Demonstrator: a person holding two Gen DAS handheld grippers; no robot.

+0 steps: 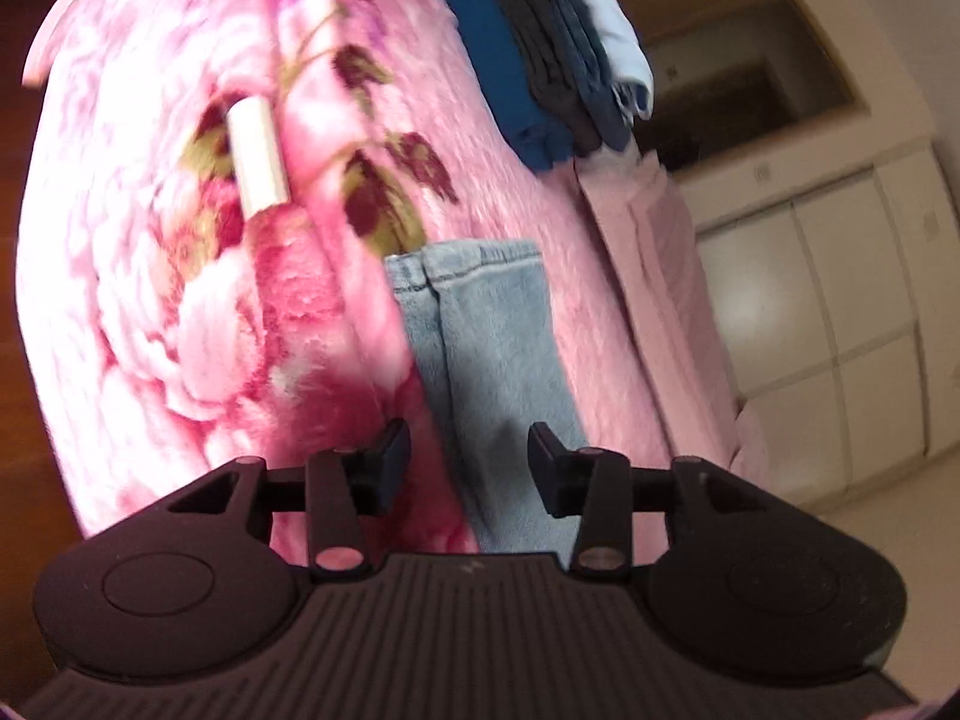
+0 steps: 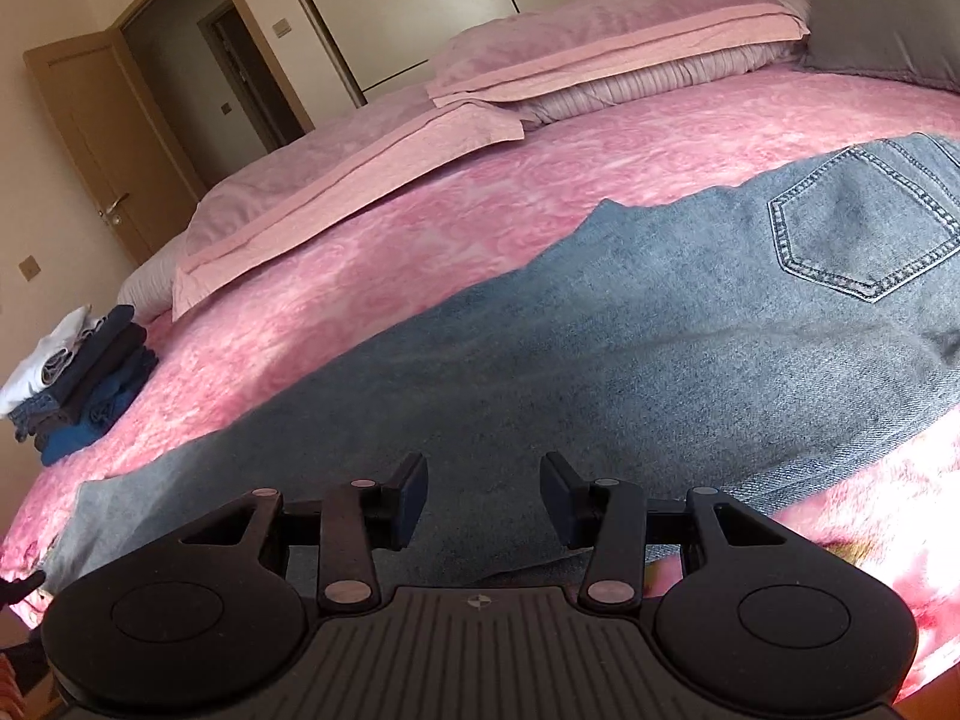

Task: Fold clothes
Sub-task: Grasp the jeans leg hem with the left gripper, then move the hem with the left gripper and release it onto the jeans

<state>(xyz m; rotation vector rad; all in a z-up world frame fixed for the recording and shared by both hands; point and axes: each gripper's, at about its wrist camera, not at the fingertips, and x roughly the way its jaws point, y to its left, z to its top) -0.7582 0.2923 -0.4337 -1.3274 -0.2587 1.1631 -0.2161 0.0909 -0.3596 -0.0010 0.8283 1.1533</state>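
Note:
A pair of light blue jeans (image 2: 660, 330) lies flat across the pink floral blanket (image 2: 420, 228), its back pocket at the right. In the left wrist view one jeans leg (image 1: 480, 330) ends in a hem near the middle of the bed. My left gripper (image 1: 469, 450) hovers over this leg, open, with nothing pinched between its pads. My right gripper (image 2: 485, 480) stands open just above the middle of the jeans, near their front edge, its pads clear of the denim.
A stack of folded clothes (image 2: 84, 378) (image 1: 540, 60) sits near the bed's far corner. A cream cylinder (image 1: 258, 156) lies on the blanket (image 1: 180, 300). Pink pillows (image 2: 540, 60) and a grey cushion (image 2: 888, 12) line the head. A wooden door (image 2: 90, 150) and white cabinets (image 1: 840, 300) stand beyond.

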